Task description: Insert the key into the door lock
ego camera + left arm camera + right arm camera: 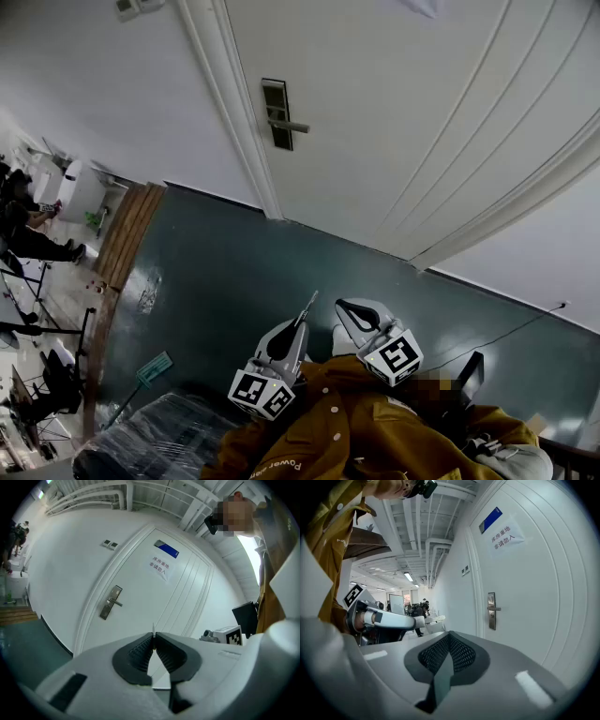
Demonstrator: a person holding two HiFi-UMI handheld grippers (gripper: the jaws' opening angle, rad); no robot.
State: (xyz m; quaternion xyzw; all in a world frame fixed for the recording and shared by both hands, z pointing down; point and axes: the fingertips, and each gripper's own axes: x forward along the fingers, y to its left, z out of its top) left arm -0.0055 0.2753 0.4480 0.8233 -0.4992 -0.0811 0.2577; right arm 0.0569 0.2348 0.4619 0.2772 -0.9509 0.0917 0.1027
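Dark teal floor (234,272) runs up to a white panelled door (422,112) set in a white wall (103,103), all seen steeply from above. Low in the head view, the left gripper (301,322) is clenched on the key (309,305). The thin blade of the key sticks out past the jaw tips toward the door. The left gripper view shows it edge-on, a pale sliver pinched between the two ribbed black pads (138,651). Just to the right, the right gripper (343,306) has its jaws pressed together with nothing between them (its own view shows the pads meeting in one seam). Both grippers sit close to the person's chest, each carrying a marker cube (398,354), with a mustard jacket (375,422) behind them at the near edge. The key is well apart from the door lock (277,114), a dark upright plate with a silver lever pointing right, far up the frame by the door's left edge. Higher on the door are a white paper notice (159,566) and a small blue plate (167,549). Two switches (111,544) are on the wall left of the door frame. A wooden strip (131,230) borders the floor at the far left, and a thin cable (506,330) trails across it at the right.
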